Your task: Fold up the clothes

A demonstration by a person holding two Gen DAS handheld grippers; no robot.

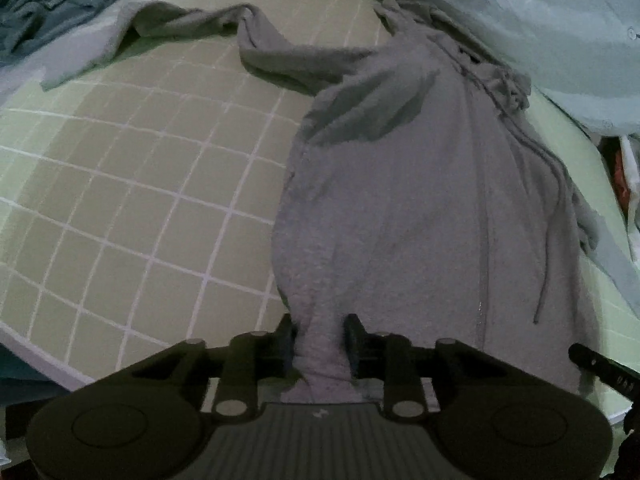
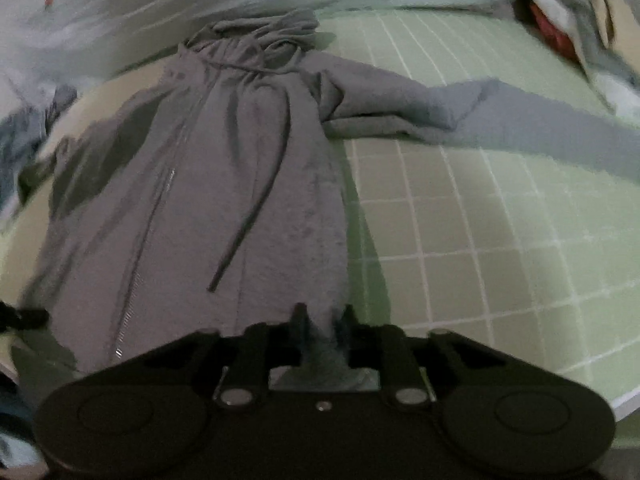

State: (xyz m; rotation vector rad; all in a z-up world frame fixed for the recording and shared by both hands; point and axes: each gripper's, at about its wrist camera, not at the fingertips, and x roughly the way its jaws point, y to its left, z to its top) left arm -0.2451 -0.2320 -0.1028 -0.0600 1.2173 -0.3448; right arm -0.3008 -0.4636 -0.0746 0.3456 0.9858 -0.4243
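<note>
A grey zip hoodie [image 1: 420, 208] is spread lengthwise on the green checked bed [image 1: 140, 184], hood far, its near hem bunched and pinched at opposite corners by the left gripper [image 1: 320, 340] and right gripper [image 2: 322, 328], fingers narrowed on cloth, likely for straightening before folding.

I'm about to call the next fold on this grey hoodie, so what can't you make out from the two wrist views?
- Hoodie bottom hem: both views, hidden behind each gripper body, left gripper, right gripper.
- Sleeve cuff: right wrist view, runs off the right edge.
- Hood: right wrist view, bunched and blurred, shape unclear.
- Pile on the bed: top right corner, blurred.
</note>
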